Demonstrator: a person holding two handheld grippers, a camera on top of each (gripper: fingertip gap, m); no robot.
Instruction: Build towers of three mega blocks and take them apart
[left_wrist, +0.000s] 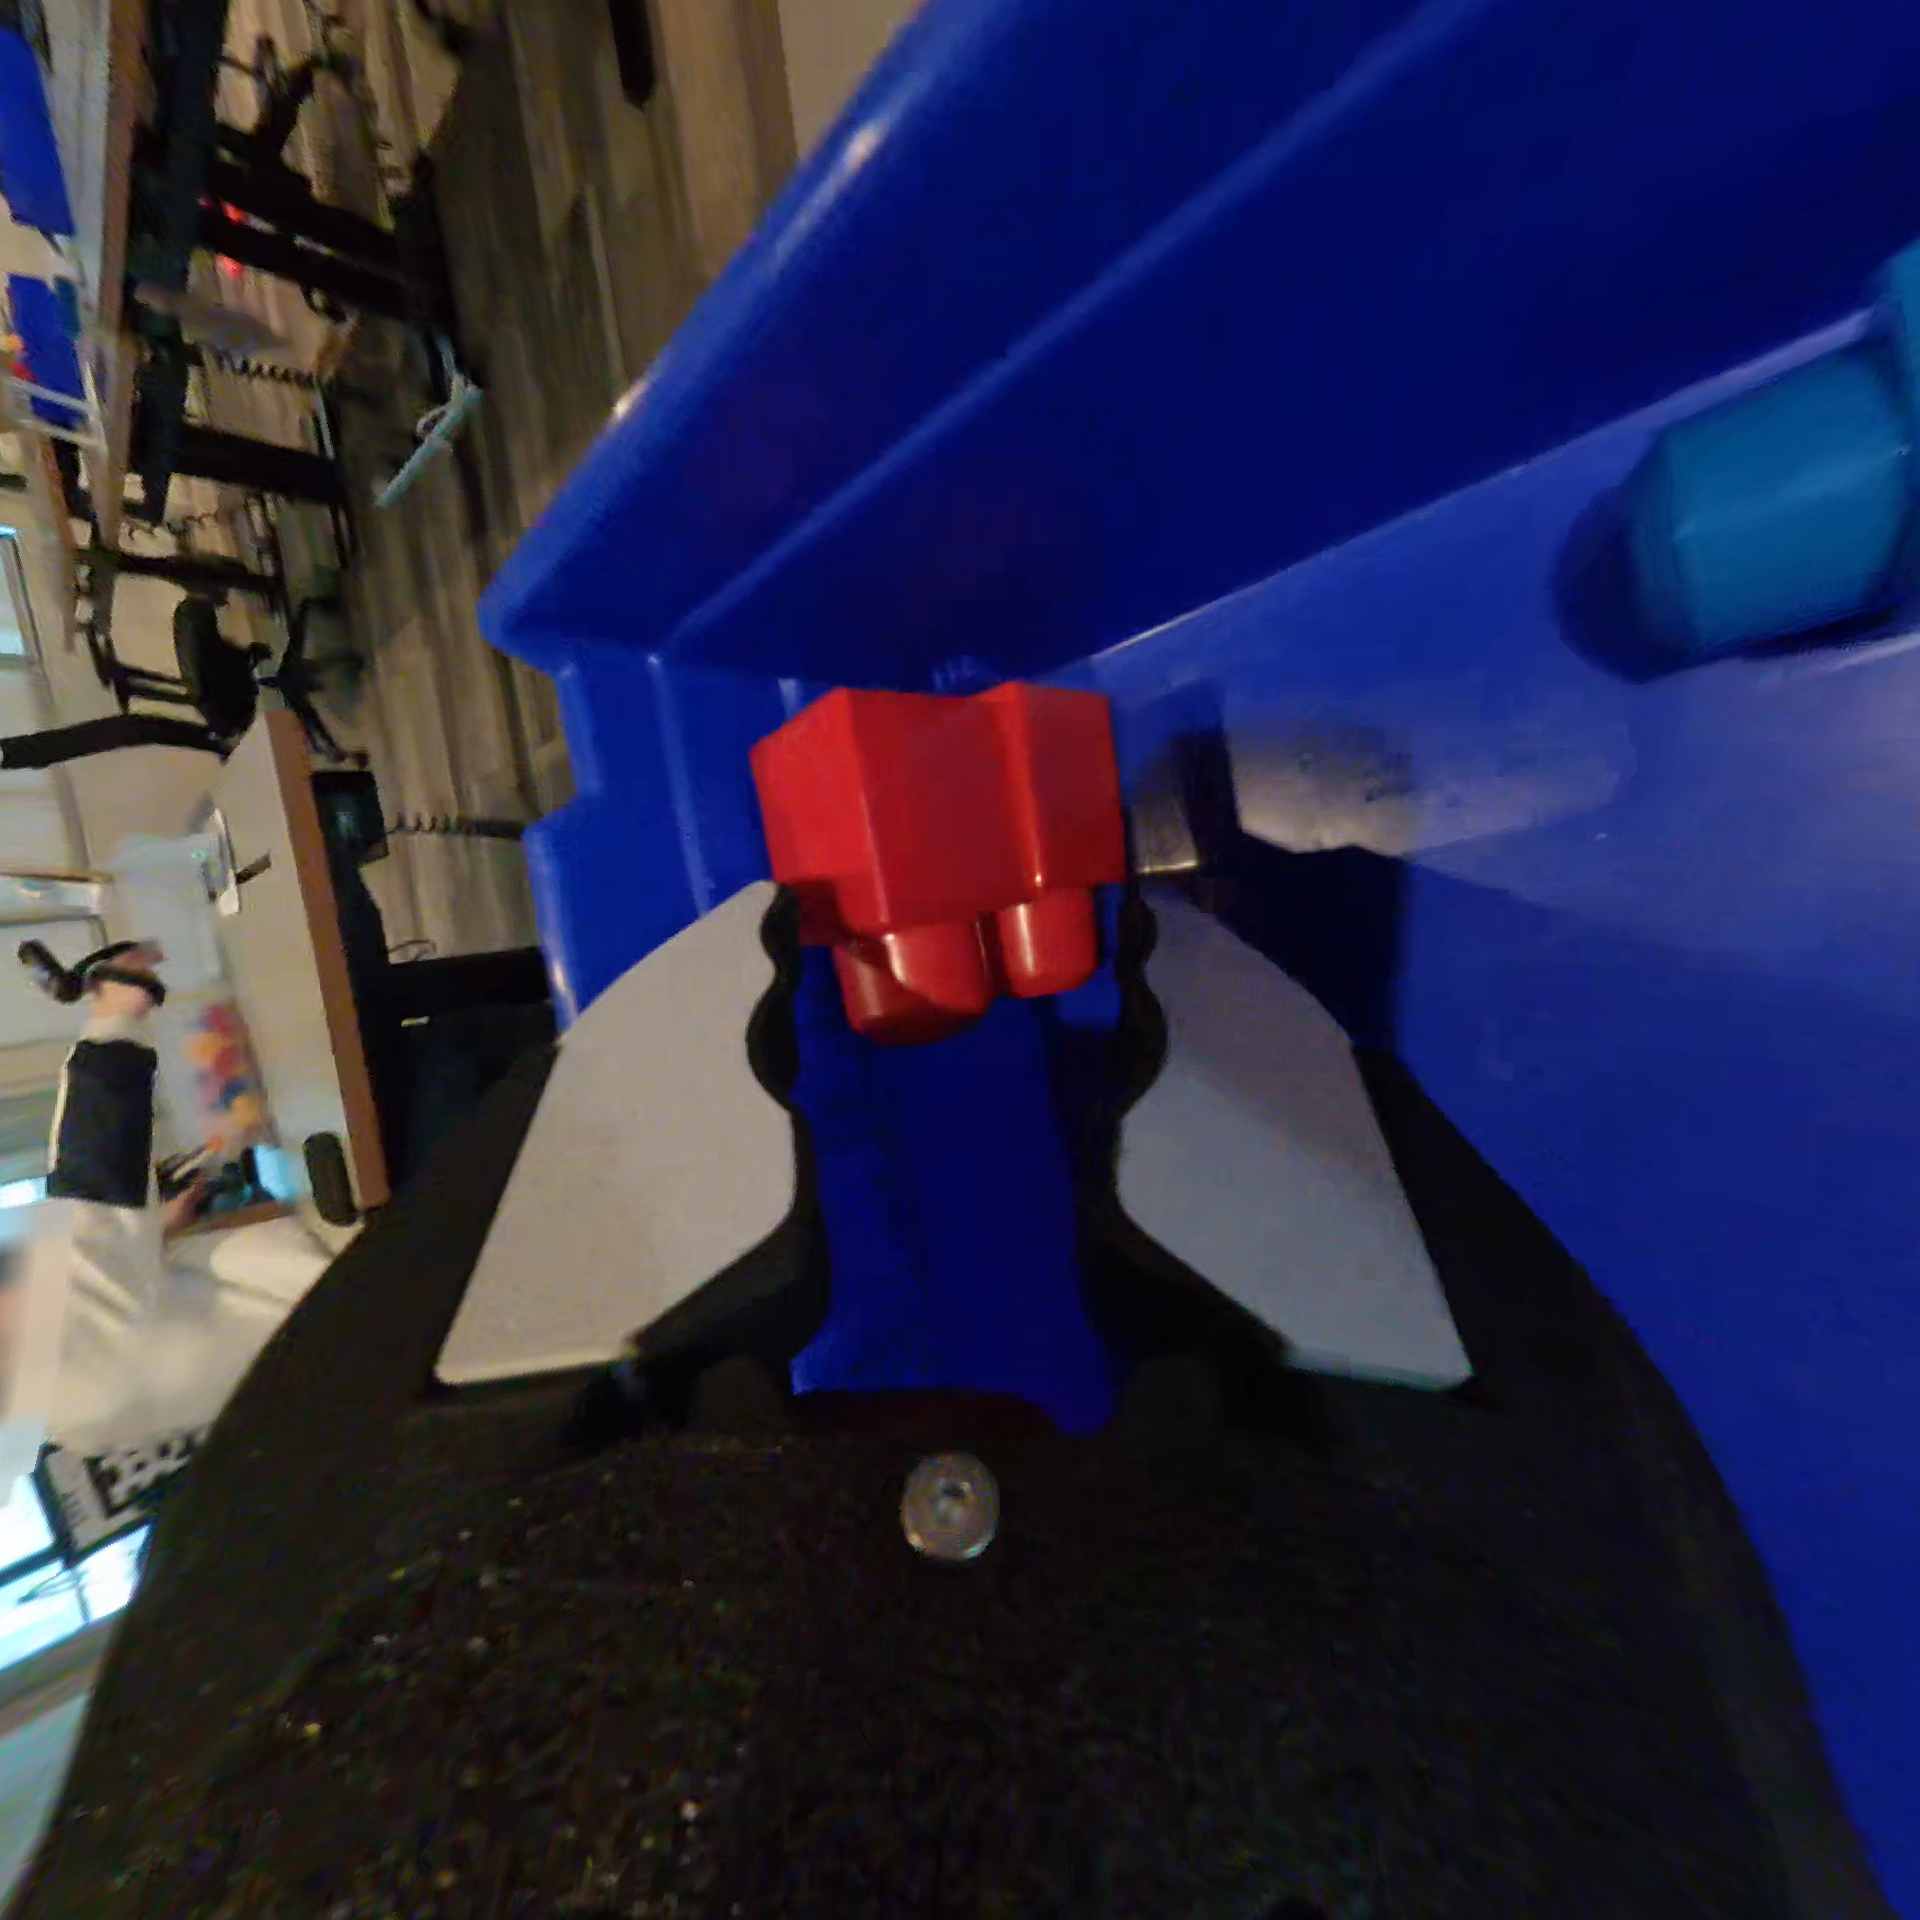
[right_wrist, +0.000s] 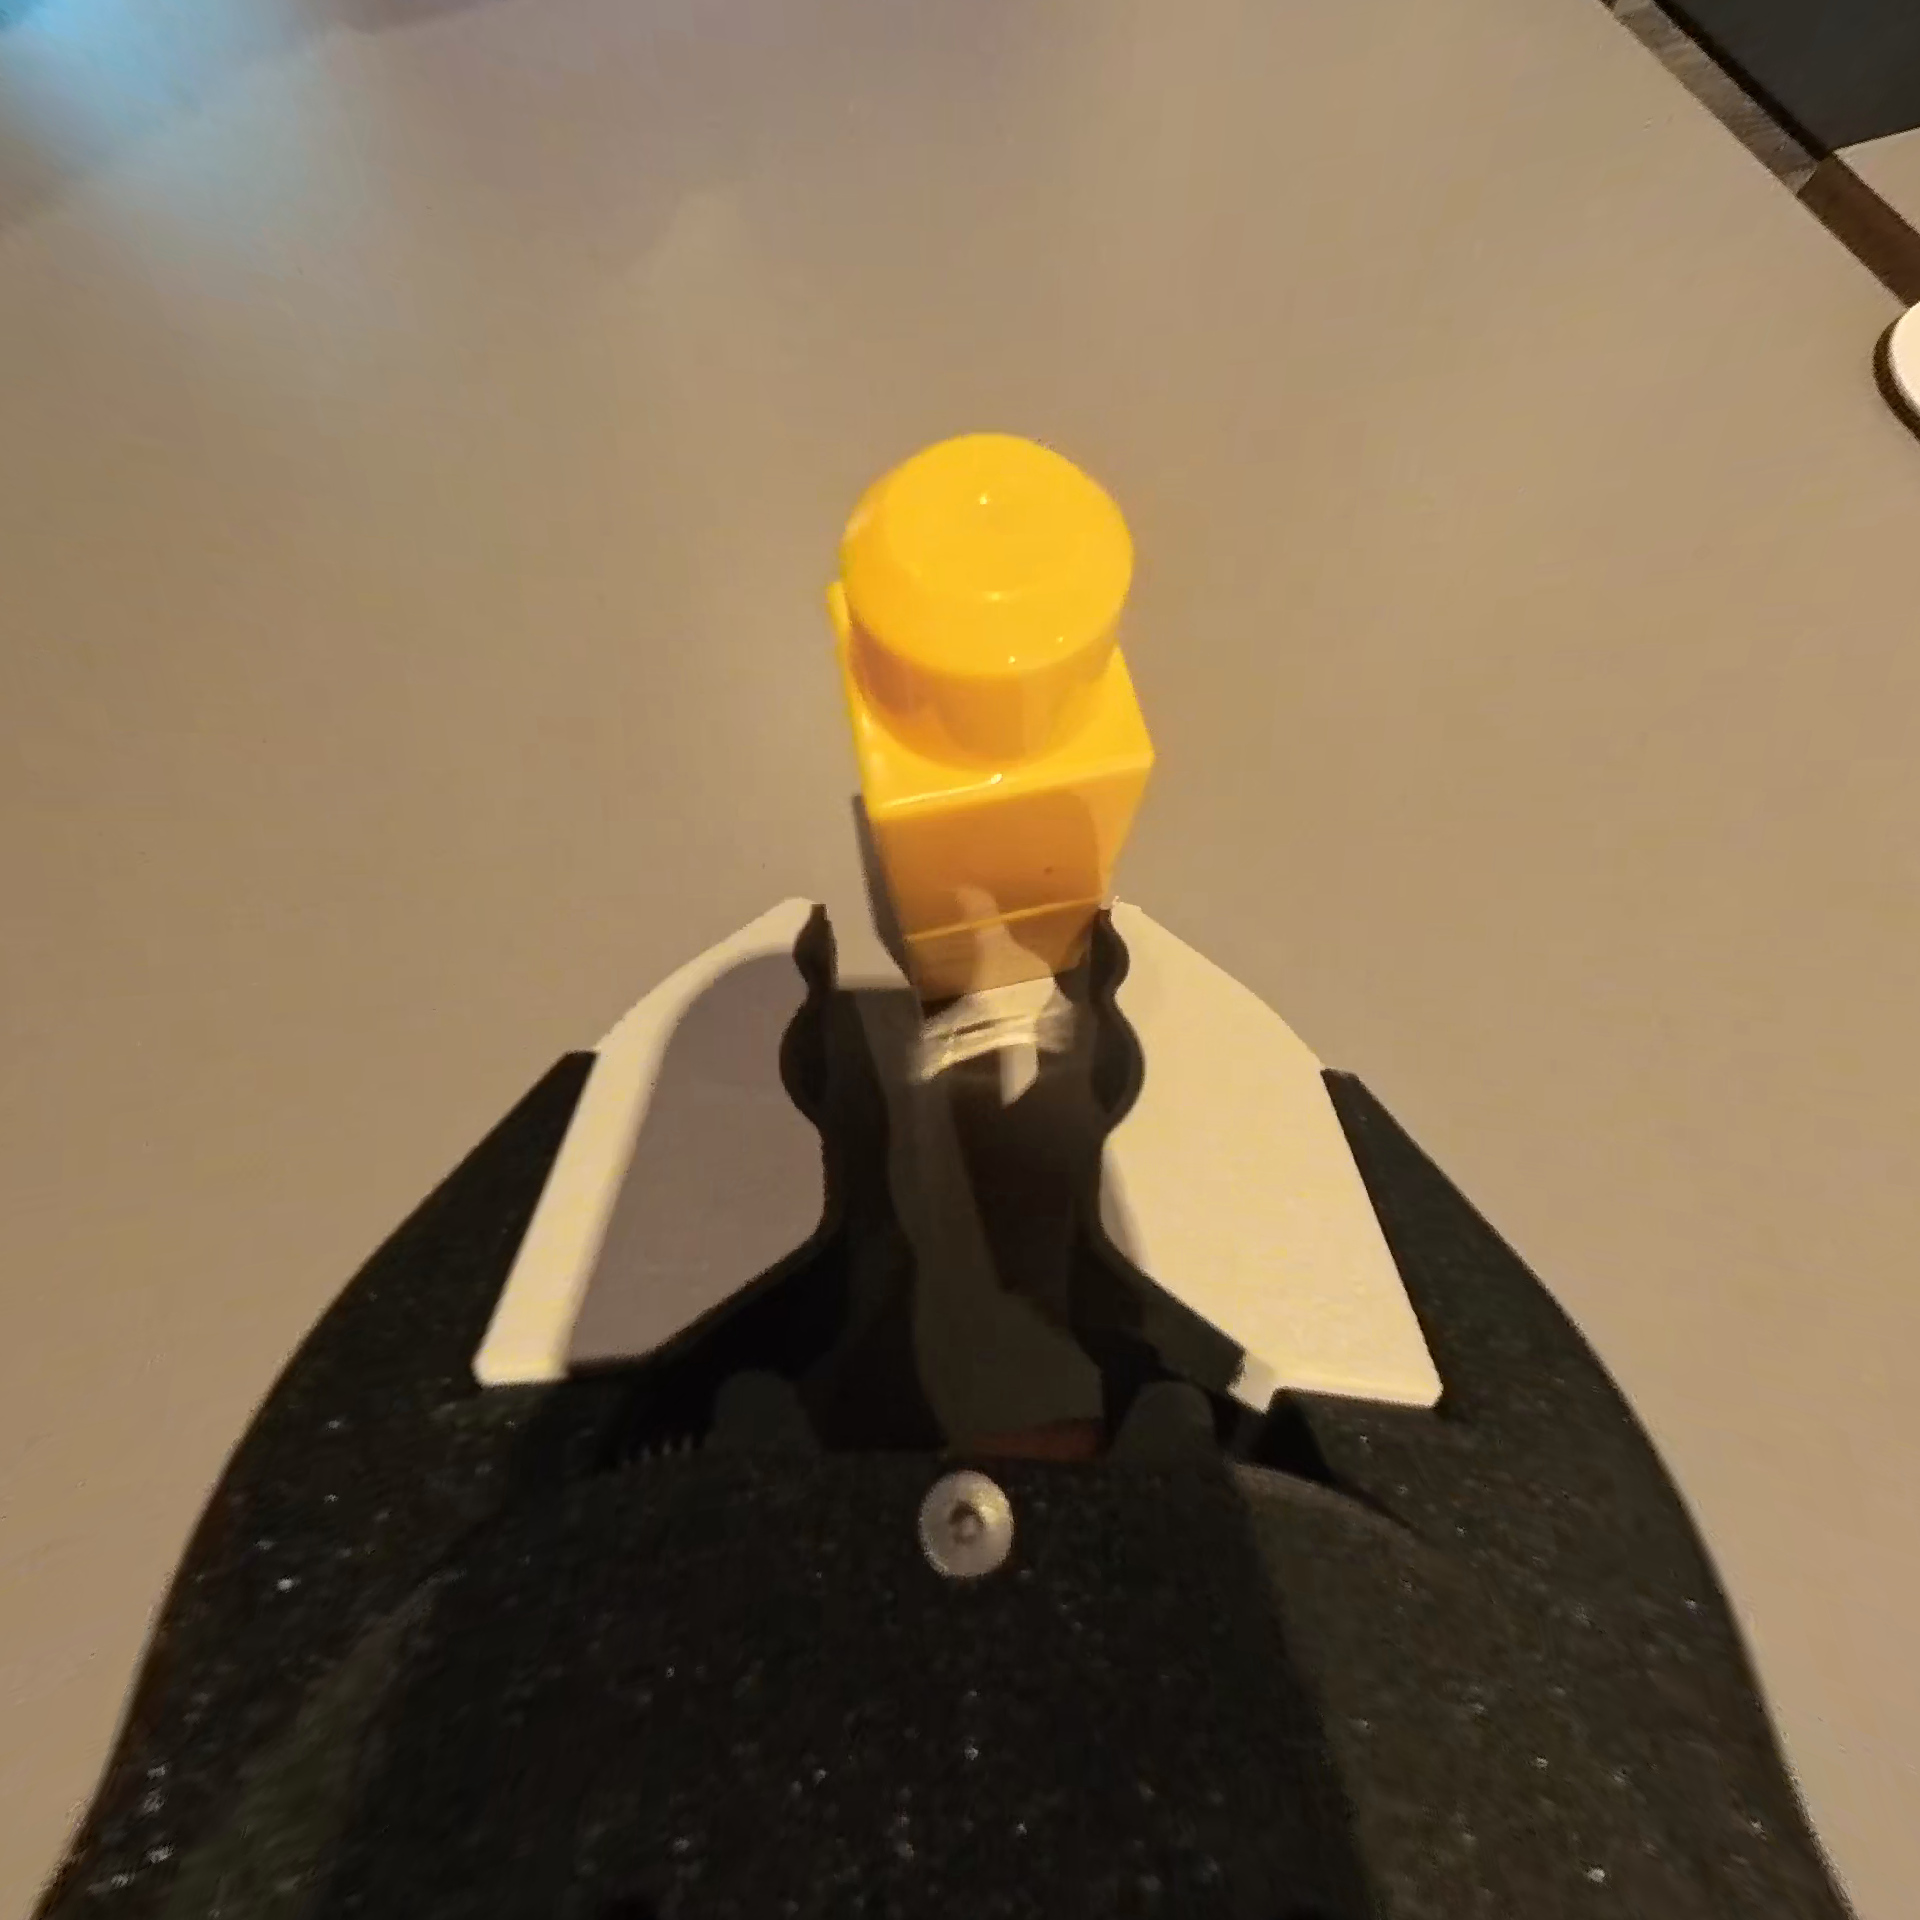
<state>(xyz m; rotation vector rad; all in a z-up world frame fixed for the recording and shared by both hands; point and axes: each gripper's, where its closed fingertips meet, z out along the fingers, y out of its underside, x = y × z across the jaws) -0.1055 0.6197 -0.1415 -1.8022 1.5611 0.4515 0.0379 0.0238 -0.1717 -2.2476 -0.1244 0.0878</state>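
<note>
In the left wrist view my left gripper (left_wrist: 951, 935) is shut on a red mega block (left_wrist: 935, 810). The block's studs point back toward the camera and its body sticks out past the fingertips, close against the blue bin (left_wrist: 1299, 343). A light blue block (left_wrist: 1766, 530) lies in the bin at the right. In the right wrist view my right gripper (right_wrist: 968, 940) is shut on the lower part of a yellow single-stud block (right_wrist: 997, 727). The block stands upright over the beige table (right_wrist: 416, 520), stud on top. A thin seam runs across its base.
The blue bin fills the upper right of the left wrist view. Behind it at the left are desks, chairs and a person. In the right wrist view the table's edge (right_wrist: 1766, 125) runs along the top right, and a white round object (right_wrist: 1901, 374) sits at the right edge. About 60 cm separates my left fingertips from my right.
</note>
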